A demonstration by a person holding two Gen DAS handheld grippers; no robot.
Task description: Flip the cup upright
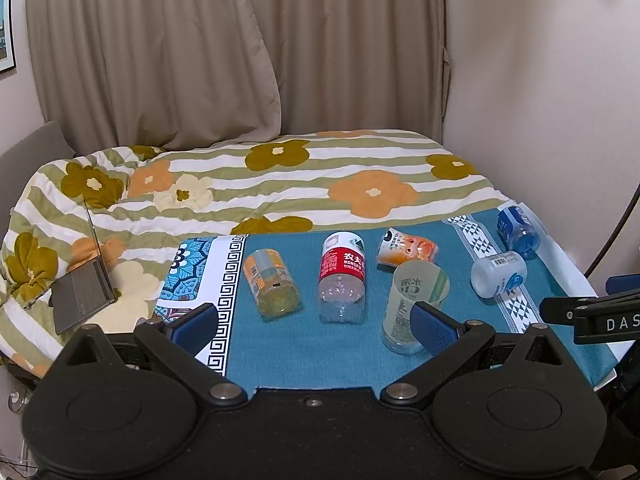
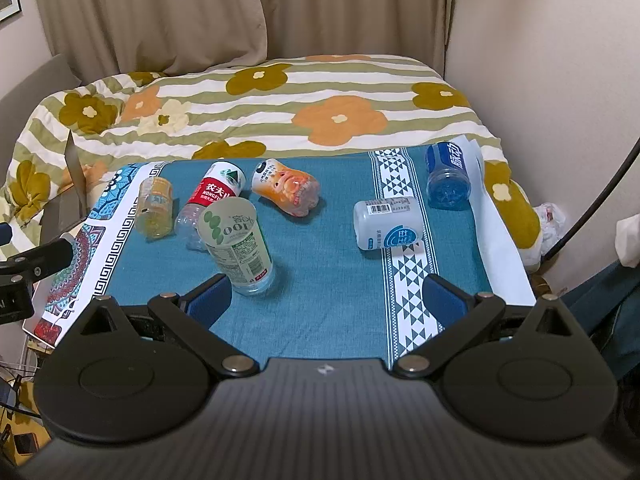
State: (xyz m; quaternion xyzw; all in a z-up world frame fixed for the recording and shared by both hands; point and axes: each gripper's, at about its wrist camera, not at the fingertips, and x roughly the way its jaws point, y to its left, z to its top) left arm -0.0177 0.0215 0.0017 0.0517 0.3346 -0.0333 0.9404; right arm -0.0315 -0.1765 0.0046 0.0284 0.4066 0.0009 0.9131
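Both of my grippers are released, fingers spread wide and holding nothing: the left gripper [image 1: 316, 324] hangs over the near edge of the desk [image 2: 340, 264], the right gripper [image 2: 326, 294] over its near middle.

The cups here are cut-down plastic bottles, six of them on the teal cloth. Nearest is the green-labelled cup [image 2: 236, 240], and I judge it the one to turn; it stands mouth down or tilted, just left of my right gripper's left pad. In the left view the same cup [image 1: 412, 304] sits right behind my left gripper's right pad, which covers its lower edge.

It should be very light and thin-walled, so it will squash under a hard squeeze and slip on the glossy label. I would take it across the middle of the body, gently, and roll it over.

Farther off lie the red-labelled cup [image 2: 214, 196], the yellow cup [image 2: 154, 208], the orange cup [image 2: 288, 192], the white cup [image 2: 388, 222] and the blue cup [image 2: 448, 178].

I cannot tell which end of the green cup is open, nor whether it touches the red one behind it.
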